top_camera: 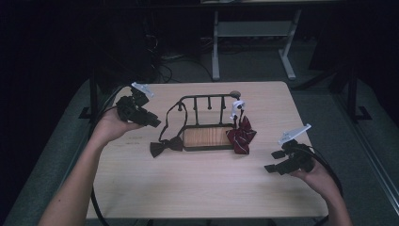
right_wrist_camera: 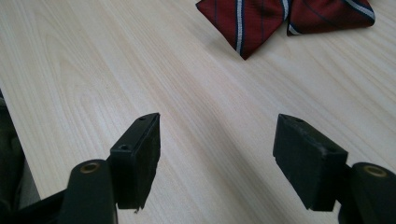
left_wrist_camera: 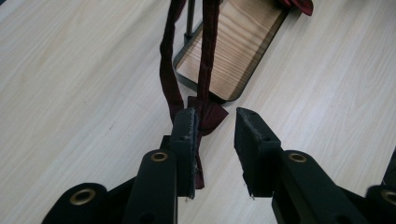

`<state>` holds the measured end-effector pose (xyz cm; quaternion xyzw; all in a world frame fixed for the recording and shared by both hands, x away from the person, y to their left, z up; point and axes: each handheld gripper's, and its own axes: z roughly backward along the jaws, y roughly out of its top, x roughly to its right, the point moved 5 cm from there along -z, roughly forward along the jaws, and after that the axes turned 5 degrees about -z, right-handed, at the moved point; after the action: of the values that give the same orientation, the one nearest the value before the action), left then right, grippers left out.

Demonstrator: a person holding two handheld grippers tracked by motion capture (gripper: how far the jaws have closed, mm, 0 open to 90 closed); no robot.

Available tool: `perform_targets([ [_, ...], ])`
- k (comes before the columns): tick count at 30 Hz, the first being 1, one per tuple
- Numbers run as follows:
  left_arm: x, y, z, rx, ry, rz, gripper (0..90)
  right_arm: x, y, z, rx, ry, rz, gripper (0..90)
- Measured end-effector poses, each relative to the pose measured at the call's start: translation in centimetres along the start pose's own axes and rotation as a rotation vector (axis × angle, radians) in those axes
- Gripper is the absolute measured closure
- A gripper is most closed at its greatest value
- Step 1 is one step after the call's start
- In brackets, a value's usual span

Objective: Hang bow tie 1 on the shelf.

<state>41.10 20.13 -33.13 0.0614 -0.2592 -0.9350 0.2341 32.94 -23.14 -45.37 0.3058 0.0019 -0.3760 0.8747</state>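
A black wire rack [top_camera: 207, 101] with a wooden base [top_camera: 208, 137] stands mid-table. A dark bow tie [top_camera: 165, 146] lies on the table at the rack's left, its strap [top_camera: 171, 117] looped over the rack's end. My left gripper [top_camera: 156, 123] hovers just left of that strap. In the left gripper view the jaws [left_wrist_camera: 215, 116] stand apart over the dark bow tie [left_wrist_camera: 211, 116]; the strap [left_wrist_camera: 170, 70] passes beside the left jaw and nothing is pinched. A red striped bow tie [top_camera: 241, 135] rests against the rack's right end below a white clip [top_camera: 237, 107]. My right gripper [top_camera: 273, 161] is open over bare table, with the red tie [right_wrist_camera: 280, 18] ahead of it.
The pale wooden table [top_camera: 188, 188] ends close behind the rack. Beyond it stand the white legs of another desk [top_camera: 215, 47], with cables on the dark floor [top_camera: 162, 66]. The rack's wooden base [left_wrist_camera: 233, 51] lies just past the left jaws.
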Motion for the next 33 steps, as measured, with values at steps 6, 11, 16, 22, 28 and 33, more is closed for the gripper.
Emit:
perform_targets([
  [6,0.4,-0.6,-0.1,-0.001,0.001,-0.005,65.5,0.1,-0.1,0.1,0.000,-0.002,-0.002,31.5],
  [11,0.6,-1.3,-0.2,0.003,0.009,-0.008,61.9,0.1,-0.1,0.0,-0.002,-0.002,-0.004,31.6],
  [16,0.8,-2.0,-0.5,0.004,0.006,-0.001,60.0,0.2,-0.1,0.0,-0.002,-0.003,-0.003,31.5],
  [22,1.3,-2.7,-0.8,0.007,0.000,-0.006,57.4,0.3,-0.1,0.1,0.001,-0.006,-0.003,31.5],
  [28,1.9,-3.3,-1.1,0.000,-0.005,-0.024,54.8,0.2,-0.1,0.1,-0.001,-0.006,-0.007,31.4],
  [33,2.5,-4.1,-1.6,-0.003,-0.012,-0.022,53.4,0.3,-0.2,0.1,0.000,-0.008,-0.004,31.4],
])
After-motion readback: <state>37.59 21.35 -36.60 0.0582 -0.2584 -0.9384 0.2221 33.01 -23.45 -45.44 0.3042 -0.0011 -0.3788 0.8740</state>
